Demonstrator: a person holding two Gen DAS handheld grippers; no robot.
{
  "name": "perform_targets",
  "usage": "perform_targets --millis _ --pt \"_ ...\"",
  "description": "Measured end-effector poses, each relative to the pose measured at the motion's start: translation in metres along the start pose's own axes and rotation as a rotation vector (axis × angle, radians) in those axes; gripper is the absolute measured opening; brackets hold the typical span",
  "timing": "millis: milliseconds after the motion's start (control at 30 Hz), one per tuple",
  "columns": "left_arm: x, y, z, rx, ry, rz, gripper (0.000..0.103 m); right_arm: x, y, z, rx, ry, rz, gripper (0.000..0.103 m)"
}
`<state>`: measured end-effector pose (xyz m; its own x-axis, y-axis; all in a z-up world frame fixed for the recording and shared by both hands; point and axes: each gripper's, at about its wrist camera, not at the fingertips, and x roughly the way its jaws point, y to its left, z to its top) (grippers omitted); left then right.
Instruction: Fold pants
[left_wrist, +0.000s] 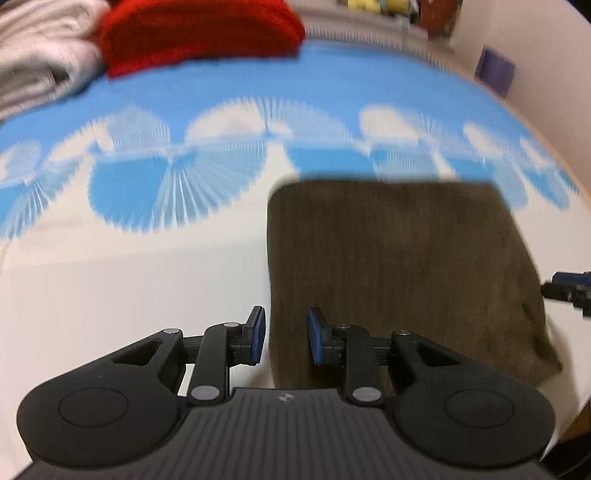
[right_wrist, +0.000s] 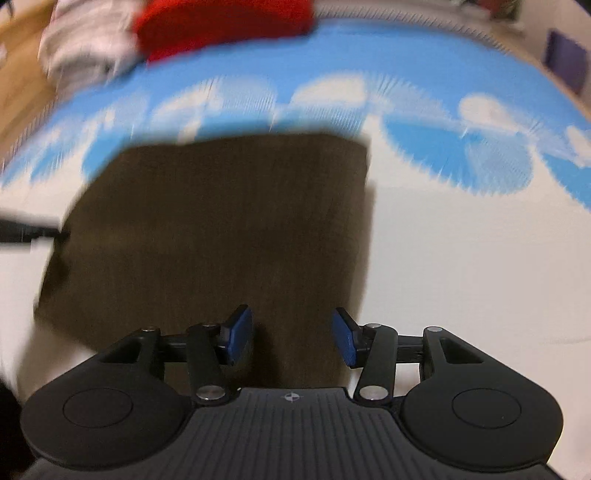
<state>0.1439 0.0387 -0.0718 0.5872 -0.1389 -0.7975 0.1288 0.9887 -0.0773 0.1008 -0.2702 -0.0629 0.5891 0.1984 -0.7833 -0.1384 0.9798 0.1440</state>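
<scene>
Item: brown ribbed pants (left_wrist: 399, 266), already a compact rectangle, lying flat on the white part of a blue-and-white patterned bedcover (left_wrist: 147, 277). Left gripper (left_wrist: 286, 341): jaws parted, nothing between them, straddling the pants' near left edge. Right gripper (right_wrist: 291, 341): jaws parted, empty, above the near right part of the pants. 2 other garments, a red knit (left_wrist: 199, 33) and a pale bundle (left_wrist: 40, 51), lie well apart at the far side. Risks, as judged: a closing jaw may pinch only the top layer and peel the fold open; uneven lifting may skew the edges; both views are motion-blurred, so layer count cannot be told.
</scene>
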Motion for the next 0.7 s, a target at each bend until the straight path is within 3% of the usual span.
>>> perform_targets --millis 133,233,400,467,700 --pt "-0.003 -0.002 0.010 -0.007 -0.104 -0.029 0.028 -0.001 -0.008 0.015 0.103 -0.129 -0.063 0.052" --pt "0.004 -0.002 0.020 -0.027 -0.108 -0.059 0.028 0.011 -0.006 0.023 0.133 -0.154 -0.102 0.052" --pt "0.027 -0.005 0.022 -0.003 -0.038 -0.063 0.028 0.043 0.000 0.031 0.141 -0.115 -0.120 0.052" --pt "0.049 -0.009 0.017 0.059 0.026 -0.019 0.029 0.059 0.000 0.035 0.141 -0.077 -0.137 0.051" --pt "0.059 -0.002 0.013 0.031 0.034 -0.033 0.029 0.084 -0.005 0.038 0.170 -0.016 -0.164 0.054"
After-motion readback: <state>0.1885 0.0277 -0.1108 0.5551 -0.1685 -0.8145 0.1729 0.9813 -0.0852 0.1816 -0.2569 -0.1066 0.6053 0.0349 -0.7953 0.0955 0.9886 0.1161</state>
